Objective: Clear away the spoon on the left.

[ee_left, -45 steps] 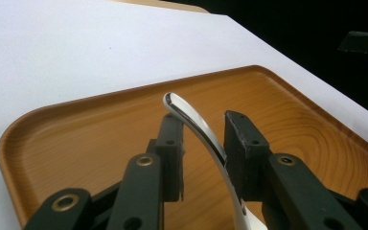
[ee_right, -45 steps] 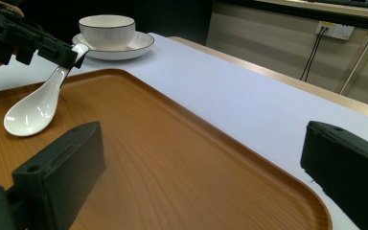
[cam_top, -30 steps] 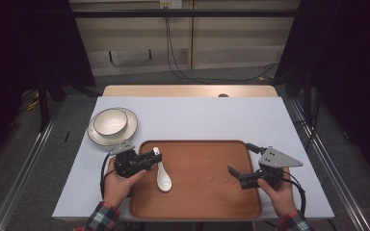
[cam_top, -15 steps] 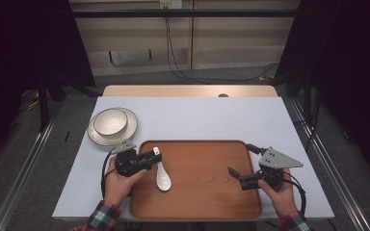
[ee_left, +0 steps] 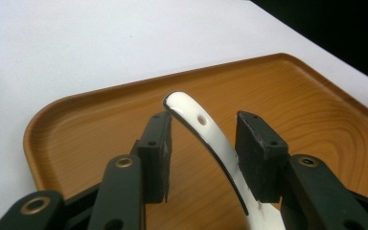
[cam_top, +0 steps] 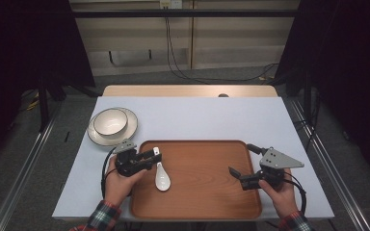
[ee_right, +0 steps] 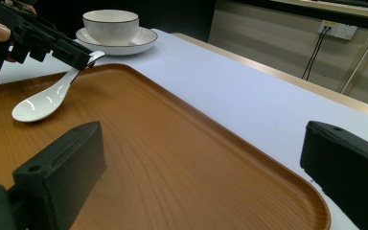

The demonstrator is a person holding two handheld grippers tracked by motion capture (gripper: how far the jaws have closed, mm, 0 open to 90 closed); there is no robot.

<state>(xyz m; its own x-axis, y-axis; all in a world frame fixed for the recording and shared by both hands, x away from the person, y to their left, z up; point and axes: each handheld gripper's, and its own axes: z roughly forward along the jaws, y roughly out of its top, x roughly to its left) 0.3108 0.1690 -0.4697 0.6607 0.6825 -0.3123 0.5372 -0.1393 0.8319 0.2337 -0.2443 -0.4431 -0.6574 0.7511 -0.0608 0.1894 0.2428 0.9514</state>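
A white-covered table (cam_top: 192, 118) is shown bearing a brown wooden tray (cam_top: 207, 192) with rounded corners and a raised rim. Beyond the tray's left corner a white dark-rimmed bowl (cam_top: 110, 121) is seated on a matching saucer (cam_top: 127, 132). On the tray's left part a glossy white ceramic spoon (cam_top: 162, 175) is laid, bowl on the wood, its curved handle, pierced by a small hole, raised between the jaws of the left gripper (cam_top: 153, 155); these jaws have just been opening, one pad being touched, the other apart. The right gripper (cam_top: 236, 177) is held wide and empty over the tray's right edge
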